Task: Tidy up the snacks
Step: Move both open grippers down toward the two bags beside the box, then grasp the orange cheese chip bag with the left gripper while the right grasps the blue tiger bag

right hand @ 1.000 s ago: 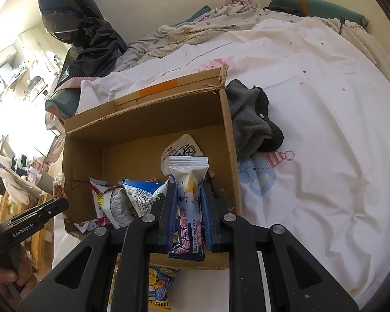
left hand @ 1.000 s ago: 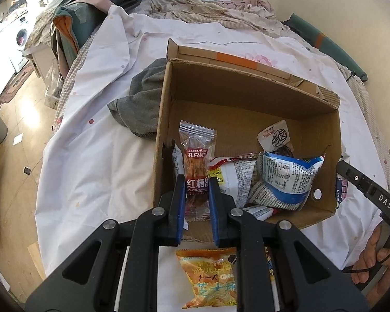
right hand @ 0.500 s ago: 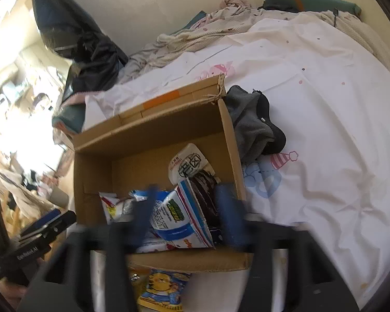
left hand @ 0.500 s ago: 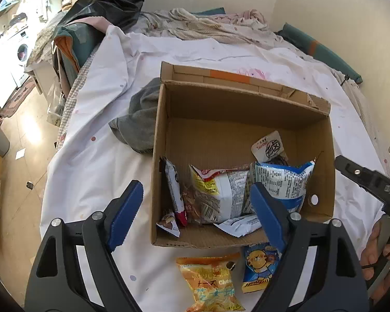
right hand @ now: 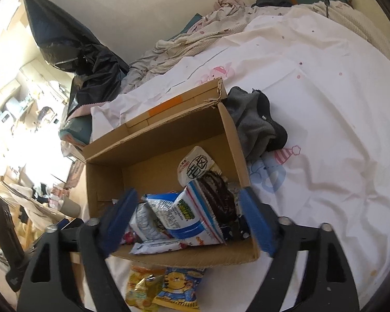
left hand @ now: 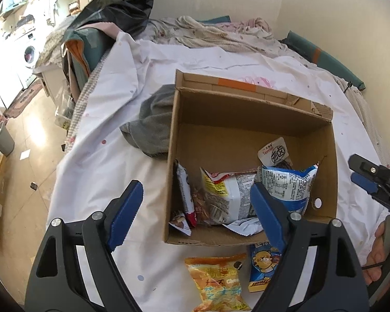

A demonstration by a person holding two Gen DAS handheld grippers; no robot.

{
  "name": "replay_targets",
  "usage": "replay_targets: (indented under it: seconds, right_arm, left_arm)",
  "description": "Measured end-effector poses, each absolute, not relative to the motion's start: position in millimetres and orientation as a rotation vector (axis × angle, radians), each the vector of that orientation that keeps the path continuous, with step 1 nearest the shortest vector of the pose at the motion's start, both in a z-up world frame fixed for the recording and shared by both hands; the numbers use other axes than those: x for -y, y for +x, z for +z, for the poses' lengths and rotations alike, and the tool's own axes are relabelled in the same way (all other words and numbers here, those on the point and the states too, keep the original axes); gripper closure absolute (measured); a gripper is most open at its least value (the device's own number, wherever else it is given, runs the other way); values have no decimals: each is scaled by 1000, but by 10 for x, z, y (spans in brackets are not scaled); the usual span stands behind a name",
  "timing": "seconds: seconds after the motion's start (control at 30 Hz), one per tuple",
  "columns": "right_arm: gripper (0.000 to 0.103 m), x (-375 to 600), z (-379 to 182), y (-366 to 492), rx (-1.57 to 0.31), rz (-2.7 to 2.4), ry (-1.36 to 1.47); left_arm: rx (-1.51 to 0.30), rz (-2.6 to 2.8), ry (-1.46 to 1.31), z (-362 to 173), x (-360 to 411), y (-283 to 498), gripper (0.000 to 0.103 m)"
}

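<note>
An open cardboard box (left hand: 231, 135) sits on the white bedsheet and holds several snack packets, among them a blue and white bag (left hand: 288, 189) and a red and white bag (left hand: 228, 197). The box (right hand: 169, 140) also shows in the right wrist view, with the blue and white bag (right hand: 184, 215) inside. My left gripper (left hand: 195, 208) is open and empty above the box's near edge. My right gripper (right hand: 187, 223) is open and empty over the box. An orange cheese snack packet (left hand: 218, 280) and a blue bear packet (left hand: 262, 265) lie on the sheet in front of the box.
A grey garment (left hand: 153, 124) lies against the box's side; it also shows in the right wrist view (right hand: 254, 127). A black plastic bag (left hand: 117, 2) and crumpled bedding (left hand: 215, 33) lie at the back. The bed edge and floor (left hand: 18, 140) are to the left.
Both grippers have opened and let go of their snack packets, which now lie in the box. Both grippers have drawn back and up from the box.
</note>
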State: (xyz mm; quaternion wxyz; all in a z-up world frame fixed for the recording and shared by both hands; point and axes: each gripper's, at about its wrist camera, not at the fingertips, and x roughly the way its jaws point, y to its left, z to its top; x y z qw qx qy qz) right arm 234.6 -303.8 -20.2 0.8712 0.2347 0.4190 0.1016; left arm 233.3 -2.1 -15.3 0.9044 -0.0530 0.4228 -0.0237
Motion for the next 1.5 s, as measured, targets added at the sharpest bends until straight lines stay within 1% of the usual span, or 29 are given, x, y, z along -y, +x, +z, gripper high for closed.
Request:
replay_targets:
  seconds: [0.13,0.23,0.47,0.73,0.93,1.07,1.23,1.3,1.33,1.37,1.4,1.47,1.5]
  right_arm:
    - [9,3002,-140,2204,-866,248,512]
    - [8,2954,-84,2088,-853,250,484]
    - [8,2855,-133,1938,-898,261,462]
    - [8,2741,-402,1780,-1013,234,463]
    - [8,2750,-593,1792,-1079,220,474]
    - [8,2802,-626,1767,-1086,202,464]
    - [9,2864,-661,1780,-1094,184,486]
    - [8,2854,-689,1799,-1104,183,488]
    - [9,2839,-706,1809,-1111,186,486]
    - [8,2812,-726,1823,-1121,192,482]
    - [9,2781,-741,1836,-1130,197,477]
    - [8,2693,-793,1867,-1156,207,457]
    - [8,2634,-832,1888,-1175,211,445]
  left_arm:
    - [-838,-22,-79,-110,-20,2261,21]
    - [-841,-18,-54,-95,-31,2203,21]
    - [-970,-40,-151,-270,-103,2104,21]
    - [-1022,-18,-160,-419,-92,1954,21]
    - [-1150,-41,-174,-767,44,1931,21]
    - [-1294,-105,-123,-1144,325,1981,21]
    - [-1378,-66,-25,-1448,468,1985,21]
    - [-1383,-23,4,-1501,421,1960,30]
    - [-1390,-21,-6,-1517,391,1955,48]
    - [-1408,-23,-22,-1541,354,1953,53]
    - [-1418,-23,-39,-1550,315,1950,54]
    - [-1401,-8,-56,-1510,246,1935,60]
    - [-1392,1,-49,-1482,222,1927,60]
